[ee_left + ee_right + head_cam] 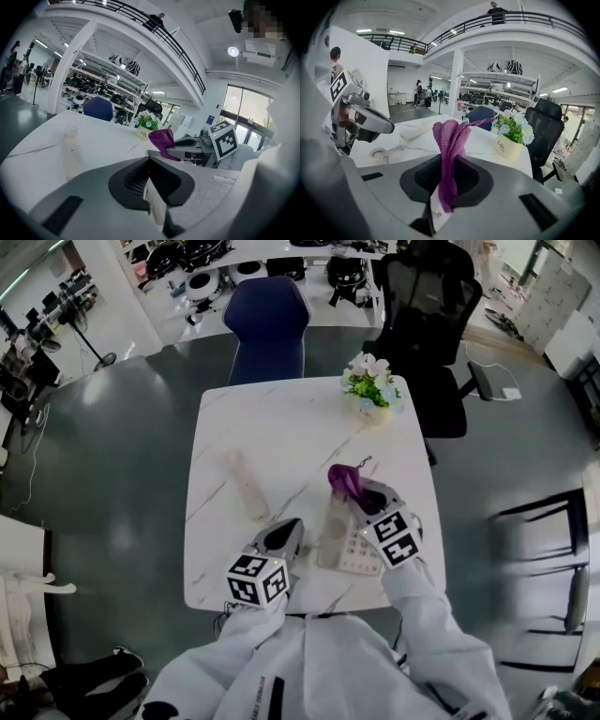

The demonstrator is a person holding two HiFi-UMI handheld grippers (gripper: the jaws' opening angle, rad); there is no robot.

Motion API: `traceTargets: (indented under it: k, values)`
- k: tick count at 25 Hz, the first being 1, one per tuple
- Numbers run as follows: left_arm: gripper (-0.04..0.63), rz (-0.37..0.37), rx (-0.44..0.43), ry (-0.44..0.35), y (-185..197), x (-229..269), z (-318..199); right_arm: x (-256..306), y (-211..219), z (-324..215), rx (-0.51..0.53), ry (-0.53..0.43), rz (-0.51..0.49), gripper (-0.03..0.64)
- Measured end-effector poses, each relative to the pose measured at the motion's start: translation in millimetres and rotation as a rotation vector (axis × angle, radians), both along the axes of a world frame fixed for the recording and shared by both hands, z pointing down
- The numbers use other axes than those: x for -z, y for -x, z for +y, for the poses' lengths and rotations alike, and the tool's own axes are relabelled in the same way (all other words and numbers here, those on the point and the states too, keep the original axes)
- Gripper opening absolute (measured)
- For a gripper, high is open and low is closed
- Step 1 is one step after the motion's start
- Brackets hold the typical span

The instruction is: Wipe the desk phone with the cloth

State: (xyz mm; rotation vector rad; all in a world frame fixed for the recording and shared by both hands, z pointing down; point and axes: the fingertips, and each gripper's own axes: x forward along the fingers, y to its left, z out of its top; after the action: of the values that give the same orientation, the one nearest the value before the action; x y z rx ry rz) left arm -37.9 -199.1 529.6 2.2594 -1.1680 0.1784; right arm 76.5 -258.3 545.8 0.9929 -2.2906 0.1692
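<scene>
The right gripper [446, 187] pinches the purple cloth [451, 140]; the left gripper [152, 180] has its jaws pressed together, empty. Only the head view shows the desk phone [361, 547] base.

Left gripper [284, 534]: lower centre-left in my head view, pointing up-frame and slightly right. In its own view [151, 183] I read the jaws as pressed together with nothing between them.
Left marker cube [257, 579]: at the gripper's rear, nearest the body.
Right gripper [364, 501]: just right of centre, angled up-frame and left. In its own view [446, 187] the jaws are clamped on the purple cloth [450, 140], which stands up past the tips.
Right marker cube [395, 538]: behind the jaws.
Sleeves [427, 615]: white, both forearms reaching up-frame from the bottom edge.
Spacing: I see the two grippers near each other, side by side, not touching.
</scene>
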Motion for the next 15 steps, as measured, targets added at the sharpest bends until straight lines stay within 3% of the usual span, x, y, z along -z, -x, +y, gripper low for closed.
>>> traceTargets:
  k: [15]
  values:
    - [-0.003,0.0,0.005,0.007,3,-1,5,-25,6,10,0.011,0.096,0.024,0.041]
